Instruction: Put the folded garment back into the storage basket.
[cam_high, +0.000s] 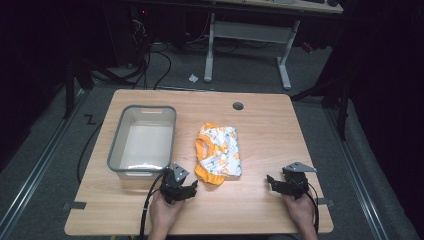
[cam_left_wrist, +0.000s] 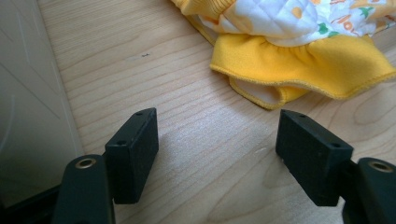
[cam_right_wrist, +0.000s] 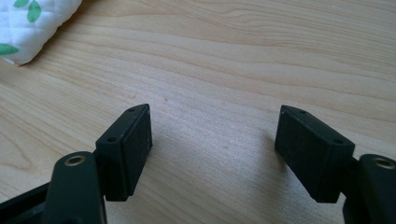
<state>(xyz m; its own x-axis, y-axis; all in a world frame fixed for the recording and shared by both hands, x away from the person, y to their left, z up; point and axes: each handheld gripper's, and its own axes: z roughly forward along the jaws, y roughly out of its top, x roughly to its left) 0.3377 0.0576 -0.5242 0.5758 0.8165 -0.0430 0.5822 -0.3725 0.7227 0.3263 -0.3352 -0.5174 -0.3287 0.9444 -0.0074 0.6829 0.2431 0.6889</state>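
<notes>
Bare wood is seen across the tabletop (cam_high: 260, 125) right half. A folded yellow-and-white garment (cam_high: 218, 154) lies mid-tabletop, long axis running near to far edge, beside a grey bin (cam_high: 142, 142). Near the front edge, left tool (cam_high: 181, 192) and right tool (cam_high: 280, 184) are held with jaws apart, empty.

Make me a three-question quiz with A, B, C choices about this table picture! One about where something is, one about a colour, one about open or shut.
1. Where is the grey plastic bin compared with the folded white patterned cloth?
A. to its left
B. to its right
C. on top of it

2. What colour is the cloth's frilly edge?
A. blue
B. orange-yellow
C. black

3. How is the left hand-held gripper?
A. shut on the cloth
B. open, holding nothing
C. shut on the bin

Answers: 1 A, the high view shows the bin left of the cloth. 2 B, the ruffle is orange-yellow. 3 B, bare wooden table shows between its spread jaws.
</notes>
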